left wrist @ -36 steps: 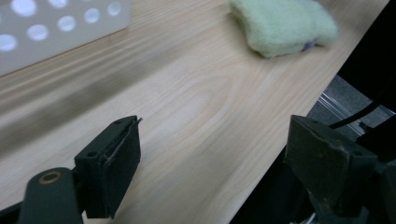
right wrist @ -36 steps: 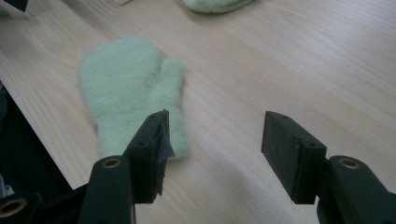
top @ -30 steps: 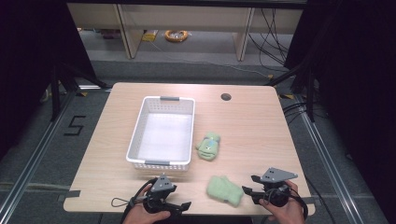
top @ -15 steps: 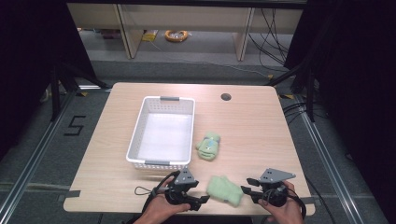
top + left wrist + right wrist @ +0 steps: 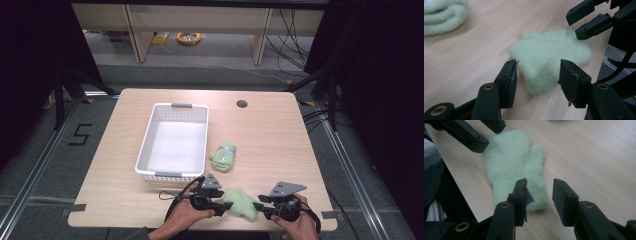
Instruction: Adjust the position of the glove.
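Near the table's (image 5: 125, 200) front edge, the left gripper (image 5: 220, 206) has moved right, jaws spread at the flat green mitten (image 5: 241, 202). The right gripper (image 5: 260, 207) stays opposite, also spread, holding nothing. Bare tabletop lies right of the basket (image 5: 172, 176) and the second mitten (image 5: 223, 156).

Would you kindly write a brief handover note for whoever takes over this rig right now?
Left gripper: open, jaws flanking the near edge of the flat pale-green fleece mitten, not gripping.
Right gripper: open, at the mitten's opposite end.
Second green mitten with a face lies beside the white perforated plastic basket, which holds nothing.
Done: nothing binned. Left: probably grasp both mittens and place them in the basket.
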The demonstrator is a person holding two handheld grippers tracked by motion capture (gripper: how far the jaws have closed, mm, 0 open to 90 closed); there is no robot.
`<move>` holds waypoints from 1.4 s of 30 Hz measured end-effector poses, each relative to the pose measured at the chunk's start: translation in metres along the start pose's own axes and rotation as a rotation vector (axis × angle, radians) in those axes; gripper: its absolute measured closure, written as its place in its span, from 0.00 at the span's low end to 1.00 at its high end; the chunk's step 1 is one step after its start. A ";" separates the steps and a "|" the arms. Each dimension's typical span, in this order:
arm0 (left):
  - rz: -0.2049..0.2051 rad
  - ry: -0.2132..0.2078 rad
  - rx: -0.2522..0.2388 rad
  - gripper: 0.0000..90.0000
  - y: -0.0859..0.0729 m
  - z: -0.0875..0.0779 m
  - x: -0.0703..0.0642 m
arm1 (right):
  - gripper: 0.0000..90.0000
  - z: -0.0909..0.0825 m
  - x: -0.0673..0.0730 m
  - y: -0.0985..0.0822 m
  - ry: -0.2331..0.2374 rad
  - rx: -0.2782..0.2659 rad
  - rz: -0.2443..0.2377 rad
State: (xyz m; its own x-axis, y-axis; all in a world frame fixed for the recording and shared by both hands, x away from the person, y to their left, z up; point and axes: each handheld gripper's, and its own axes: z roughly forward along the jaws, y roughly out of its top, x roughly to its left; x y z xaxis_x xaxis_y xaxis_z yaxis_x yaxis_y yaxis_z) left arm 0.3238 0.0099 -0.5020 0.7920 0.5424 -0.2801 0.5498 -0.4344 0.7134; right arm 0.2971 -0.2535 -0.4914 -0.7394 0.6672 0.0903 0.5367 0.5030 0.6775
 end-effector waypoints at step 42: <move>0.003 -0.001 0.020 0.83 -0.027 -0.015 -0.004 | 0.95 0.035 -0.008 0.040 0.054 0.056 -0.094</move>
State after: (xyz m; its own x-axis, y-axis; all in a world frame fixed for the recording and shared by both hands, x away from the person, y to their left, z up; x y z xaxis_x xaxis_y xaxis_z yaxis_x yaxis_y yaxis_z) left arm 0.3020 0.0307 -0.5102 0.7939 0.5403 -0.2791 0.5528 -0.4499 0.7015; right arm 0.3387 -0.2190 -0.4908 -0.8072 0.5862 0.0687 0.4849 0.5924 0.6434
